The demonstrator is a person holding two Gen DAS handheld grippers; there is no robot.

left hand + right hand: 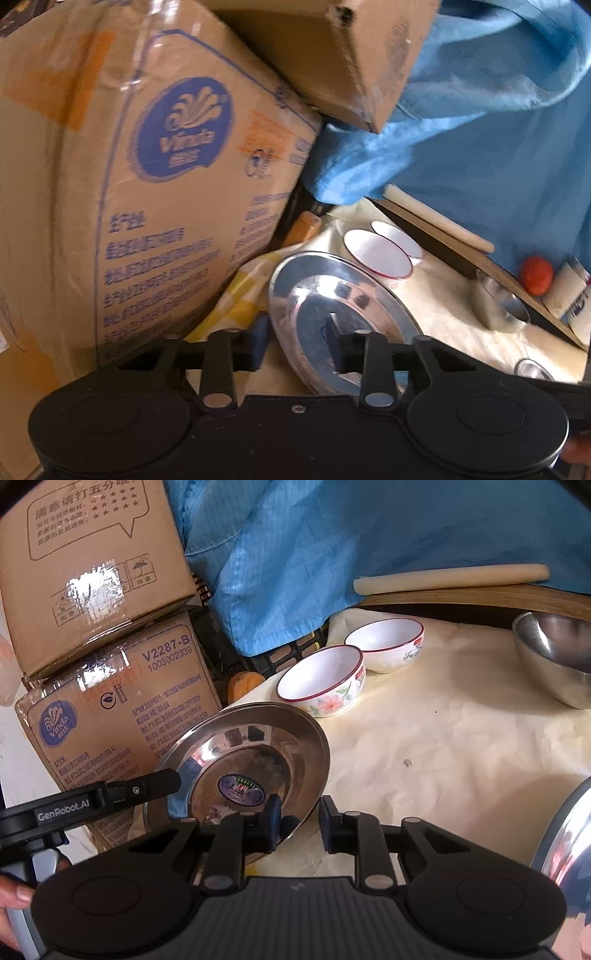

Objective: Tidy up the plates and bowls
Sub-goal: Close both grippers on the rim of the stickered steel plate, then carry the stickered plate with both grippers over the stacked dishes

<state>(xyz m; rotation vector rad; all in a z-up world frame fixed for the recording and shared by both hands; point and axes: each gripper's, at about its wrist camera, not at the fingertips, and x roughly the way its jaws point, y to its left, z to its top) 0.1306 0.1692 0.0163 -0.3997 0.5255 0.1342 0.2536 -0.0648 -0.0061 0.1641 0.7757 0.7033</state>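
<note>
**Both wrist views, plate pickup.** Your left gripper (295,338) is clamped on the left rim of the steel plate (240,760), with one pad outside the rim and the other finger over the plate's inner face. The plate is tilted, its hollow side with an oval sticker turned towards the right camera, and it stands at the left edge of the cream cloth (424,738), just in front of the stacked boxes (110,720). Your right gripper (301,823) is narrowly parted, and the plate's lower right rim lies between its fingers. You cannot tell whether both pads press on the rim. Just behind the plate, two floral bowls (321,679) sit upright side by side on the cloth. A steel bowl (554,653) stands well apart at the far right. A second plate (565,849) shows at the right edge.
</note>
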